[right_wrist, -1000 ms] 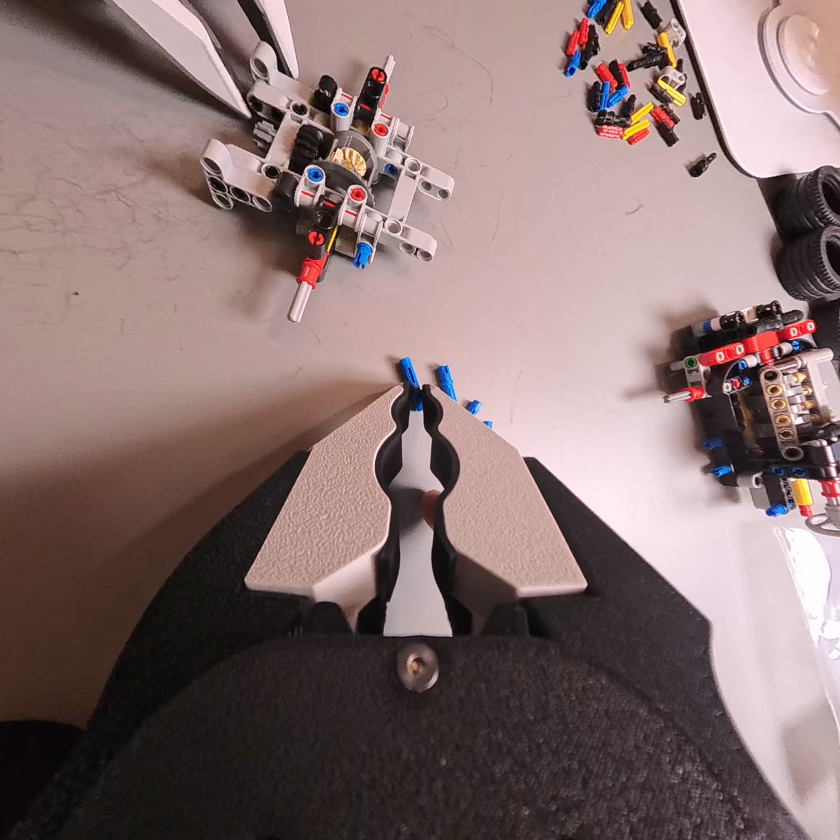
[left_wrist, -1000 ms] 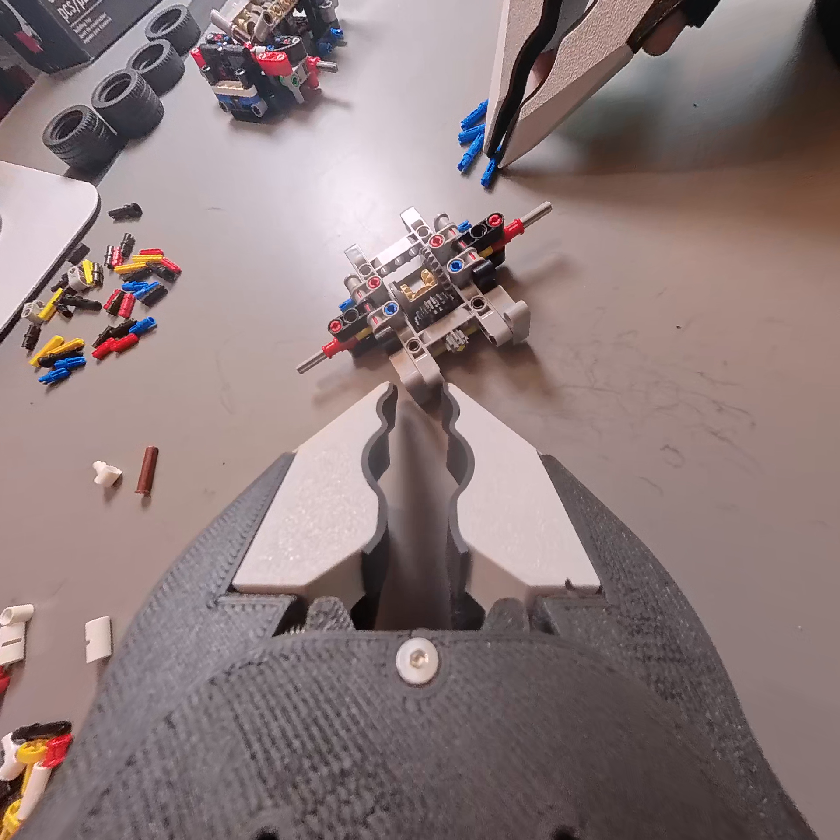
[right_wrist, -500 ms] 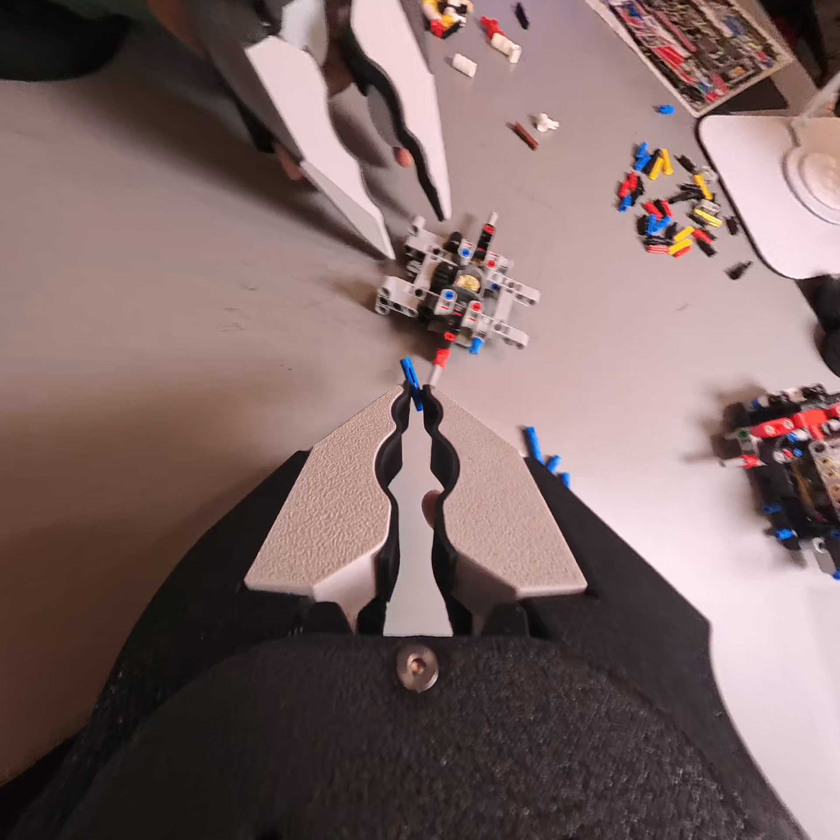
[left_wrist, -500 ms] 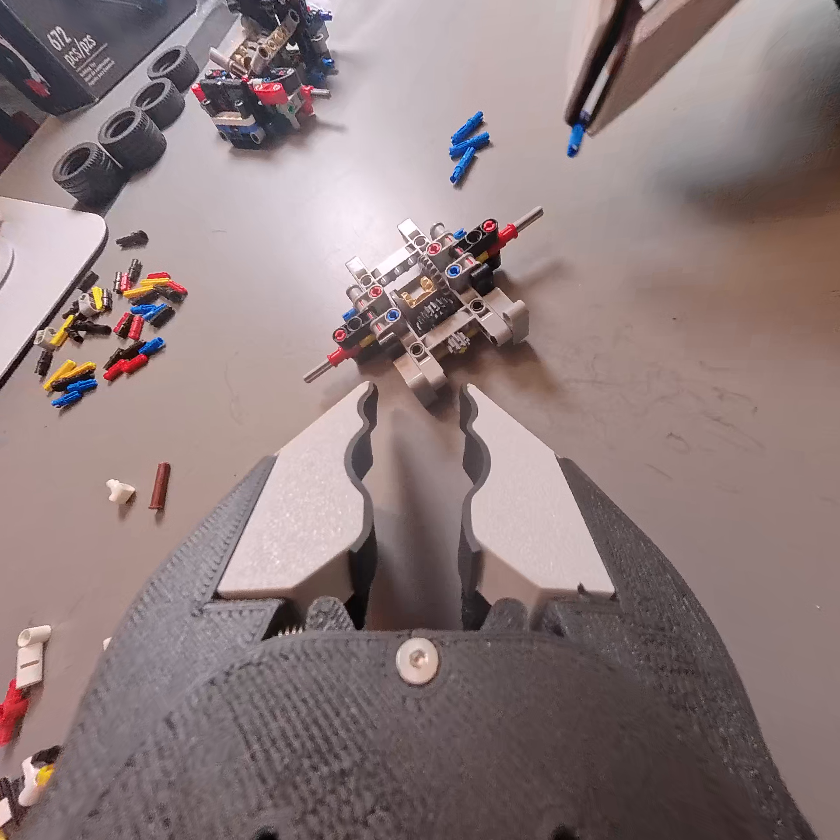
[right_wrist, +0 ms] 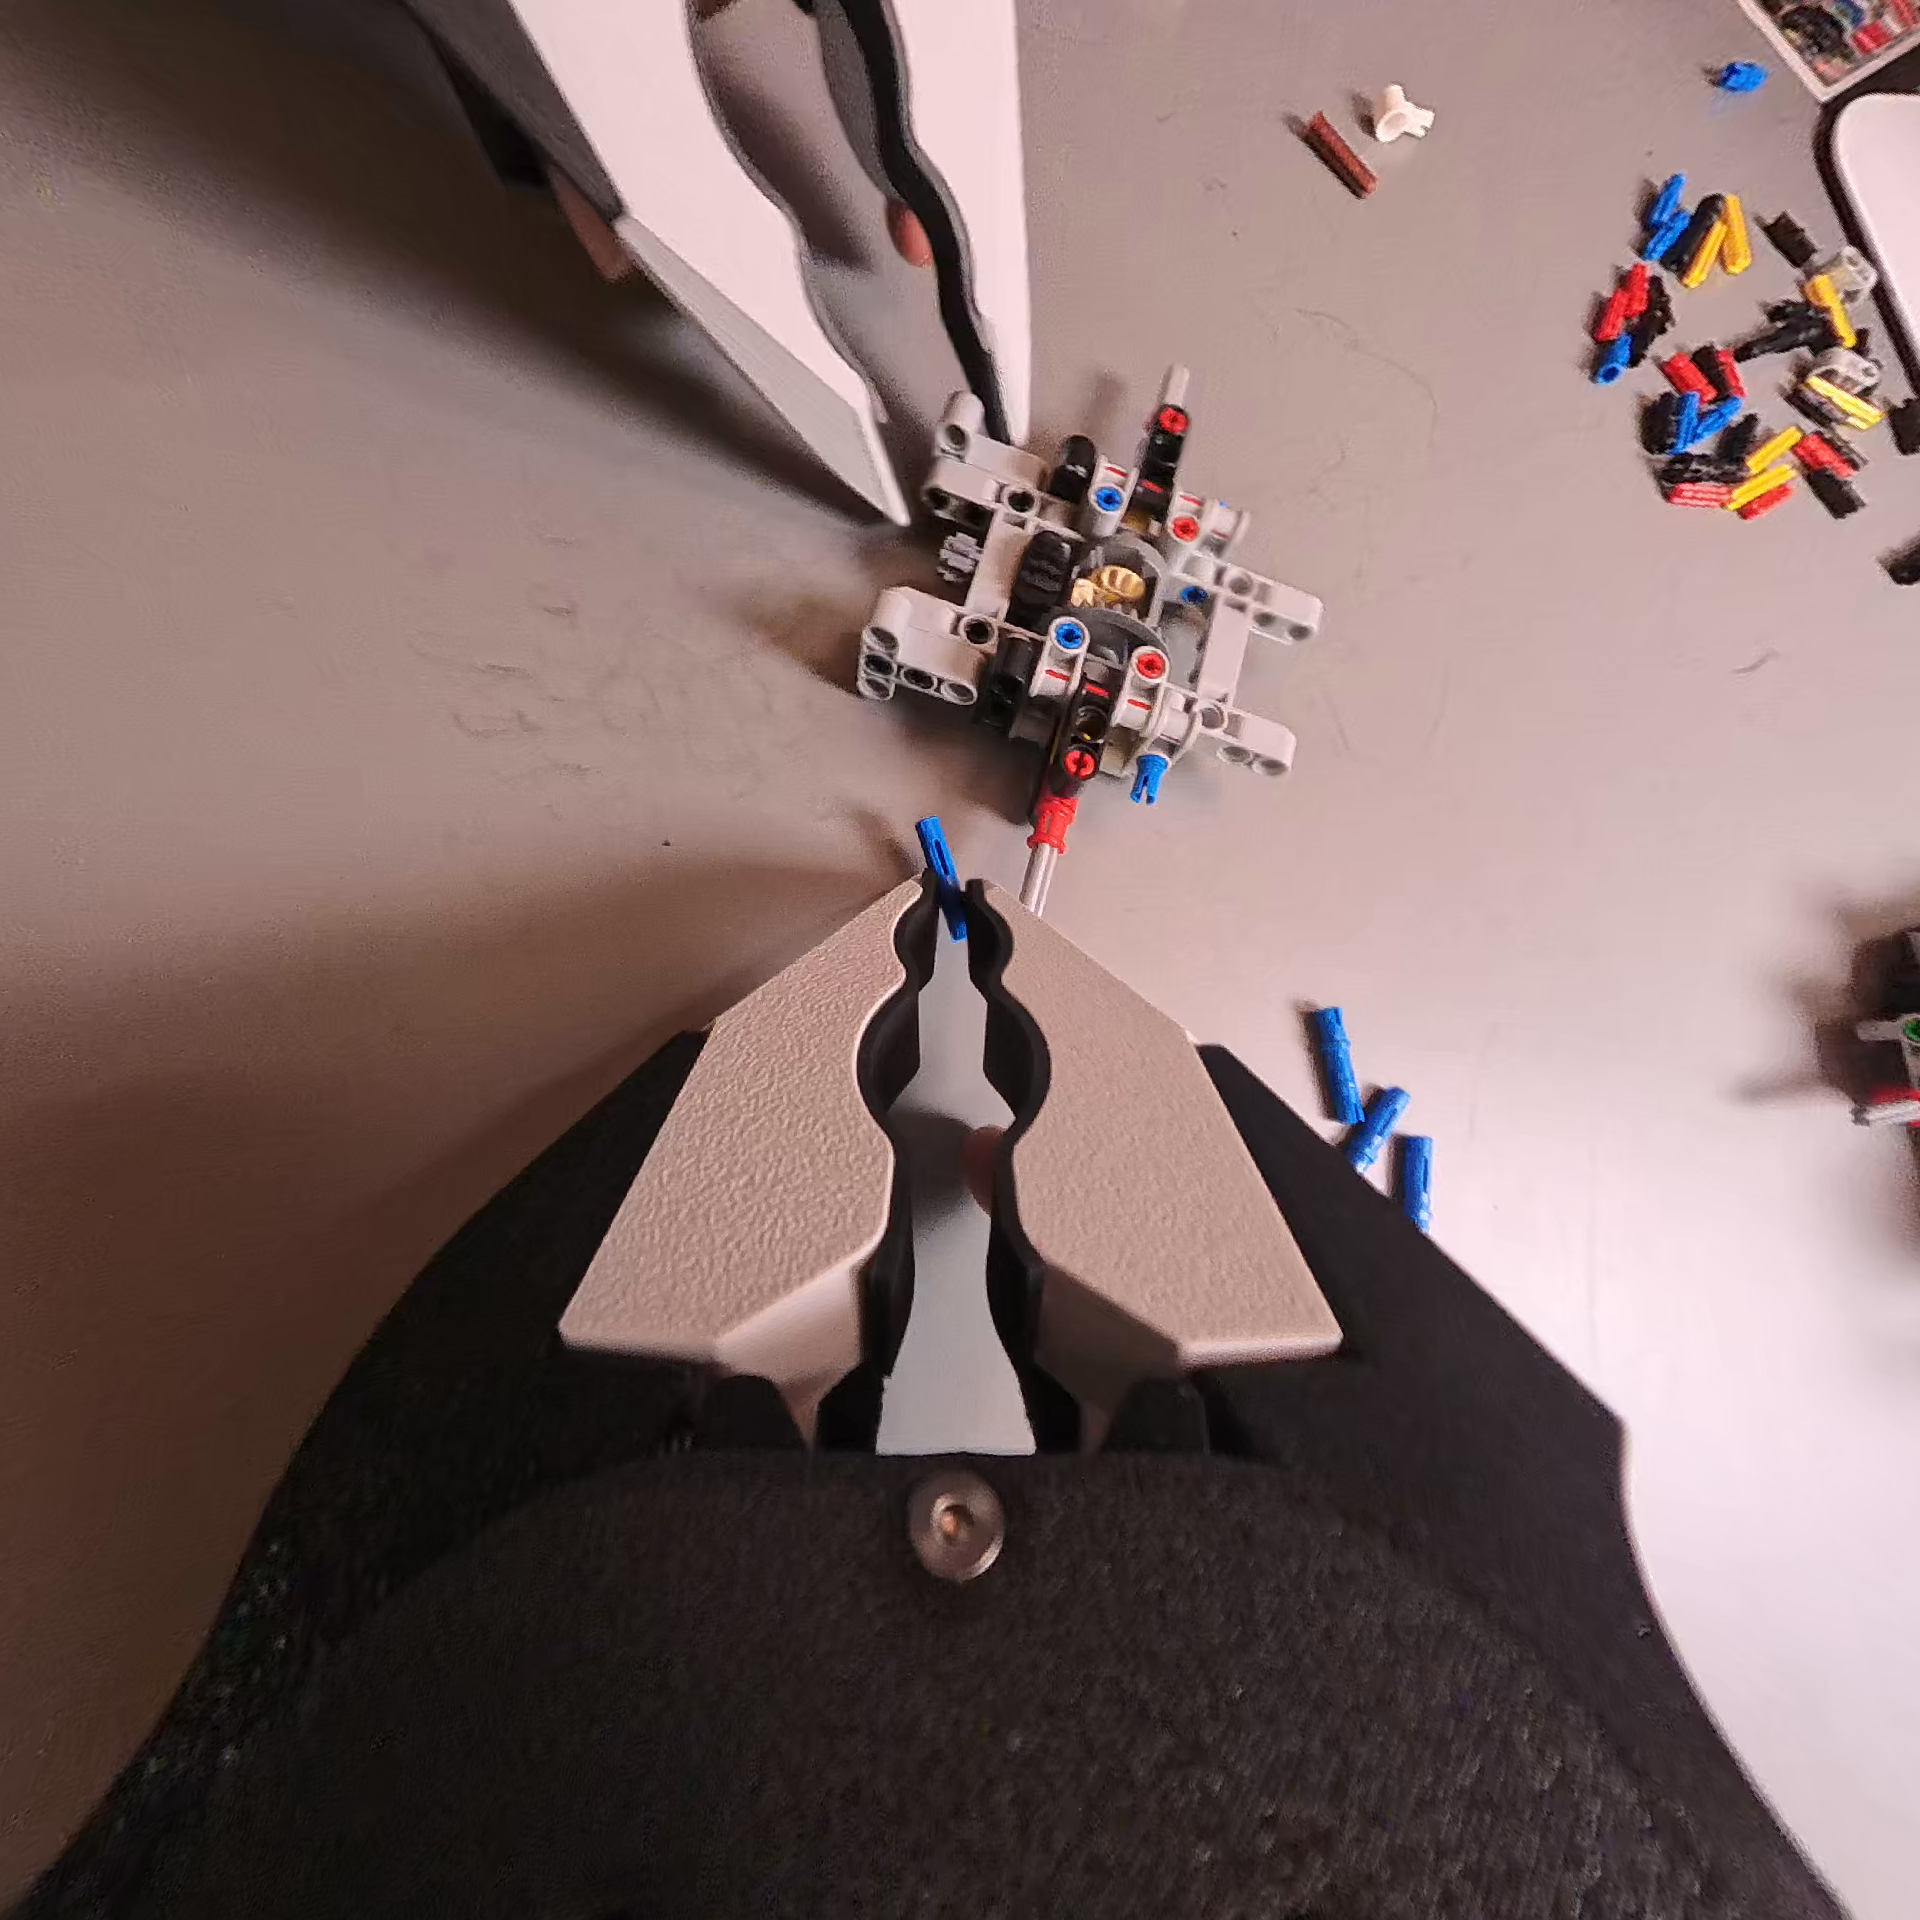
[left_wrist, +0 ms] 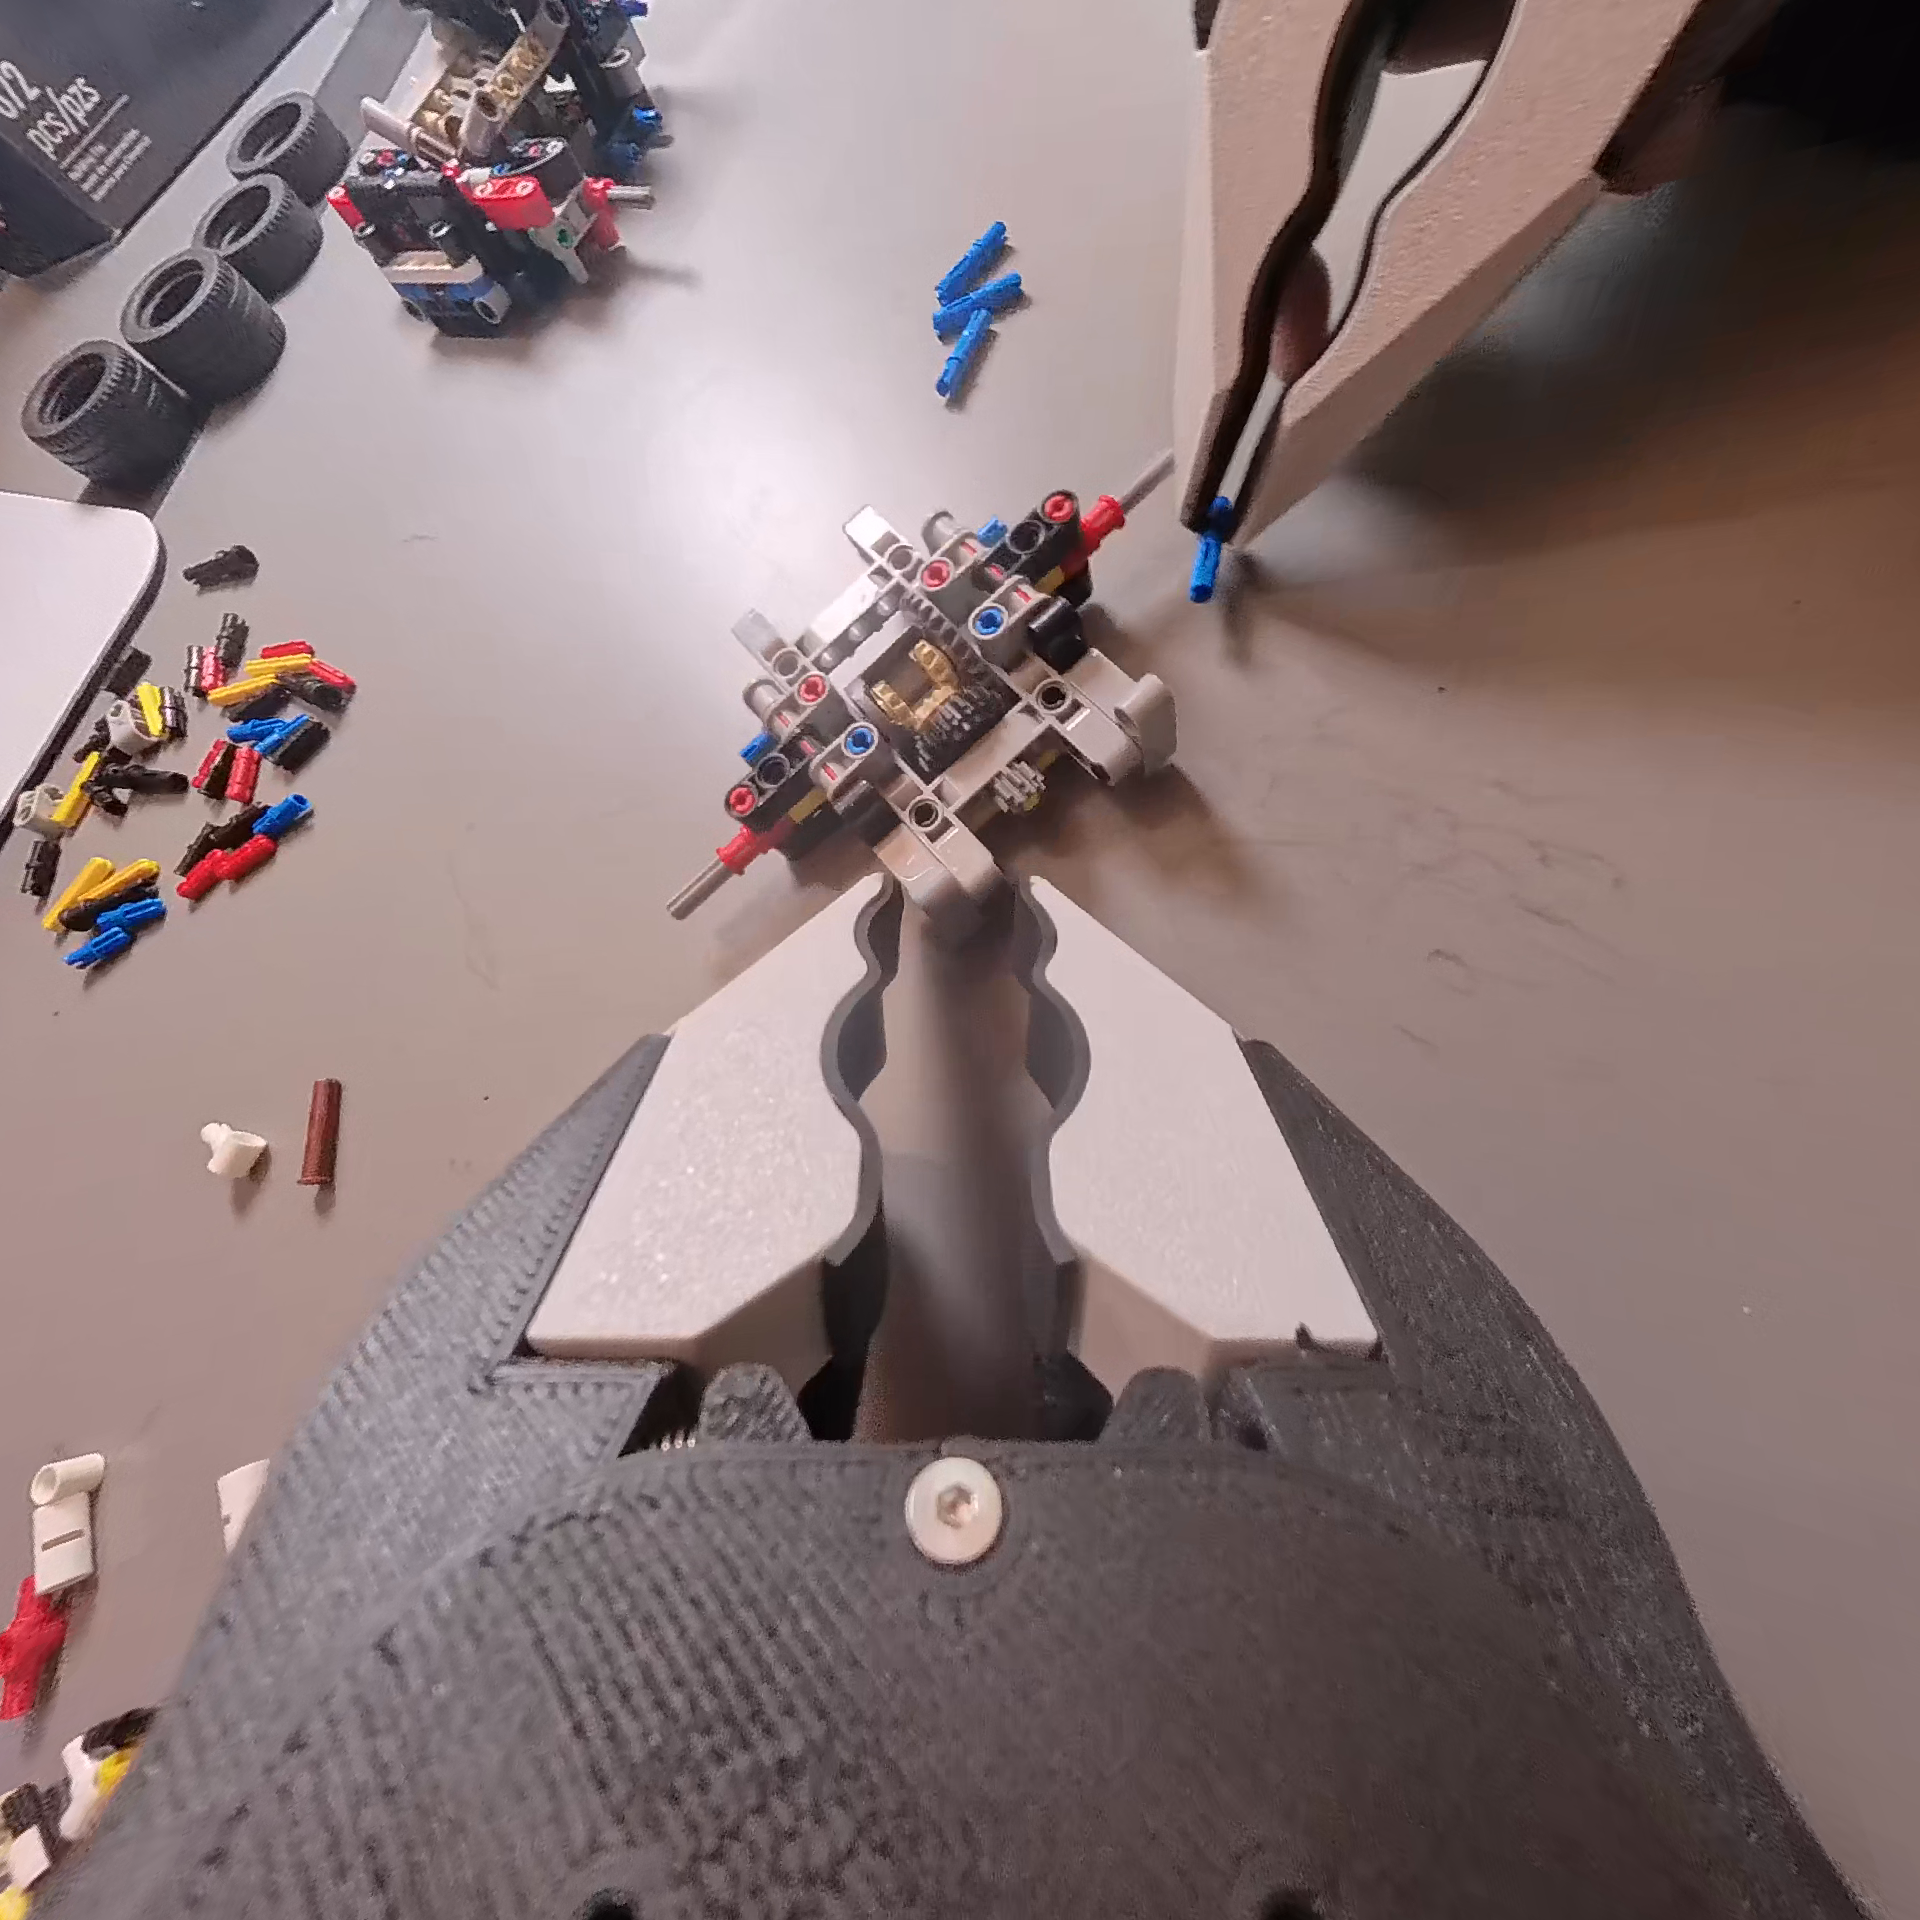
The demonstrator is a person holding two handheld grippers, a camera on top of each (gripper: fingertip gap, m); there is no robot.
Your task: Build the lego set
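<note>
A small grey, black and red brick assembly [left_wrist: 935,707] with a gold gear lies on the grey table; it also shows in the right wrist view [right_wrist: 1091,603]. My left gripper [left_wrist: 956,899] is shut on the end of its nearest grey beam [left_wrist: 940,868]; the right wrist view shows the same gripper [right_wrist: 945,468] at that beam. My right gripper [right_wrist: 948,888] is shut on a small blue pin [right_wrist: 940,862], which sticks out past the tips. It hovers just beside the assembly's grey axle [right_wrist: 1039,873]. In the left wrist view the right gripper [left_wrist: 1221,520] holds the blue pin [left_wrist: 1205,561] low over the table.
Three loose blue pins [left_wrist: 971,301] lie beyond the assembly. A pile of coloured pins [left_wrist: 187,769] lies at the left, with black tyres [left_wrist: 156,343], a larger assembly [left_wrist: 488,197] and a dark box [left_wrist: 94,125] behind. A brown pin [left_wrist: 320,1132] and a white piece [left_wrist: 234,1148] lie nearer. There is about 9 cm between the tips of the two grippers.
My right gripper lifted the blue pin from the loose pins and carried it to the assembly's axle end. My left jaws opened wider, then closed in on the grey beam.
</note>
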